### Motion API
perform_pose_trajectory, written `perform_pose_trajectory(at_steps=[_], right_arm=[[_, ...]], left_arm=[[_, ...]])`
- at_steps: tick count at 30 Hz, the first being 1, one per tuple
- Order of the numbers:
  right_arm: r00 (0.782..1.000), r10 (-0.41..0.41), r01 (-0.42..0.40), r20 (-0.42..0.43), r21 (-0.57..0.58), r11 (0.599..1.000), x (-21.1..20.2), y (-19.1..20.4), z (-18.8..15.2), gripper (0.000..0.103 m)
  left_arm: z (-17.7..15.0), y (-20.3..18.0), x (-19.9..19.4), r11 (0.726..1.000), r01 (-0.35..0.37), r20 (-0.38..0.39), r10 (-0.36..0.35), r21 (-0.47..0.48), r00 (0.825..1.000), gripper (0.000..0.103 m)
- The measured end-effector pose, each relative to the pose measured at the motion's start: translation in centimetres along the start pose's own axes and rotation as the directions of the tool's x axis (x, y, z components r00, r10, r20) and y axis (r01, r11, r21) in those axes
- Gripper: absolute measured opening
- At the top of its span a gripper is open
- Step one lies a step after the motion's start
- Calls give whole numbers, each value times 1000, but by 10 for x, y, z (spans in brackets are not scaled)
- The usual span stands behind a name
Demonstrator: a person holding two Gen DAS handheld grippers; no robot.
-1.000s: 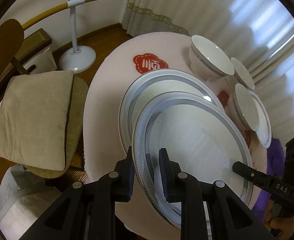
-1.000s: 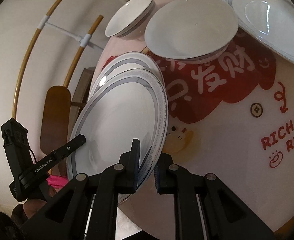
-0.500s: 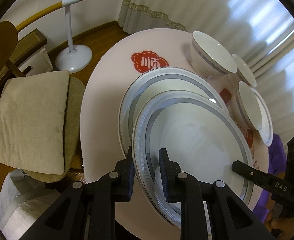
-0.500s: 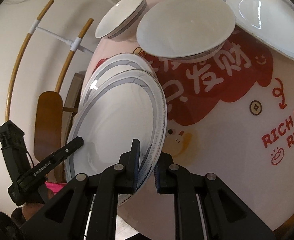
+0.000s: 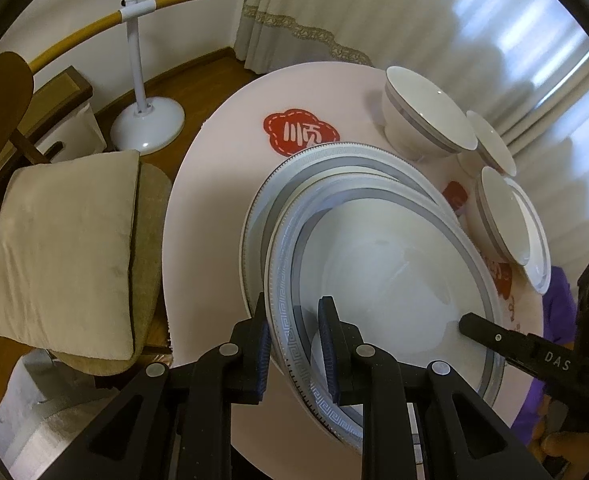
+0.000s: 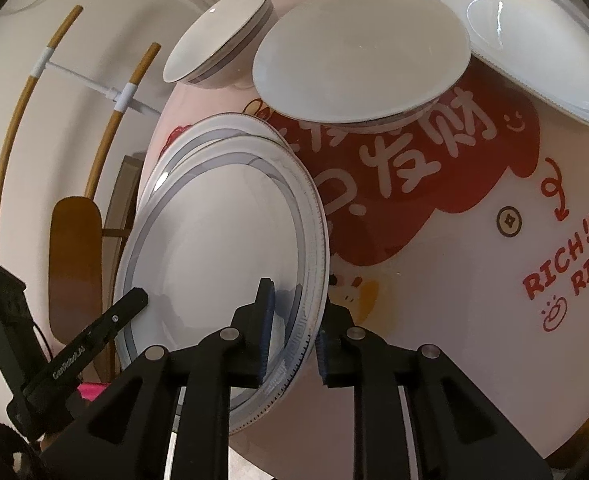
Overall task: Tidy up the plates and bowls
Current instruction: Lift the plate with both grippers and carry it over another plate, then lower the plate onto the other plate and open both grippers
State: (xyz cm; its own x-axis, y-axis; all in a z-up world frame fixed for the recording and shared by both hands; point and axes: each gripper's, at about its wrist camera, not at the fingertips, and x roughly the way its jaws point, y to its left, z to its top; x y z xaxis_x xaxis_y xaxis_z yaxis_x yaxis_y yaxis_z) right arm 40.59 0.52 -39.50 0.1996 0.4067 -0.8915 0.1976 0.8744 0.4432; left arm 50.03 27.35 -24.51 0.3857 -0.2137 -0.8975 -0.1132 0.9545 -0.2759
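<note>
A large white plate with a grey band [image 5: 394, 280] [image 6: 214, 248] is held by both grippers over a second matching plate [image 5: 322, 160] [image 6: 214, 124] on the round table. My left gripper [image 5: 294, 344] is shut on its near rim. My right gripper [image 6: 290, 332] grips the opposite rim, with its jaws wider apart than before. Each gripper shows in the other's view: the right gripper in the left wrist view [image 5: 534, 352], the left gripper in the right wrist view [image 6: 74, 356]. Three white bowls [image 5: 426, 120] [image 6: 358, 52] stand beyond, and a smaller plate [image 6: 534, 36] lies at the far side.
The table [image 5: 214, 184] [image 6: 454, 280] has a pink cover with red print. A cushioned chair [image 5: 66, 248] stands close to its left edge, with a white floor stand [image 5: 146, 120] behind. Curtains [image 5: 374, 12] hang at the back.
The held plate has come down closer over the lower plate and nearly lines up with it. The right gripper's jaws have spread a little around the rim.
</note>
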Motion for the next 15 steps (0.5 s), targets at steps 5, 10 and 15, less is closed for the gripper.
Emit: perform_pose_trajectory(at_steps=[5,10,15], right_arm=[[1000,-28,28,14,-1,1000,5,3,3,22],[999,-28,28,21,6,1000,11,3,3,25],[1000,6,-7,28,37,999,20,3,7,27]], left_arm=[[1,-1,0,1000,-10,16,9,21,1000,18],[2,0,-1,999,-19,27,18,28,999,18],[3,-3,0,998,-40,34,39,45,999,18]])
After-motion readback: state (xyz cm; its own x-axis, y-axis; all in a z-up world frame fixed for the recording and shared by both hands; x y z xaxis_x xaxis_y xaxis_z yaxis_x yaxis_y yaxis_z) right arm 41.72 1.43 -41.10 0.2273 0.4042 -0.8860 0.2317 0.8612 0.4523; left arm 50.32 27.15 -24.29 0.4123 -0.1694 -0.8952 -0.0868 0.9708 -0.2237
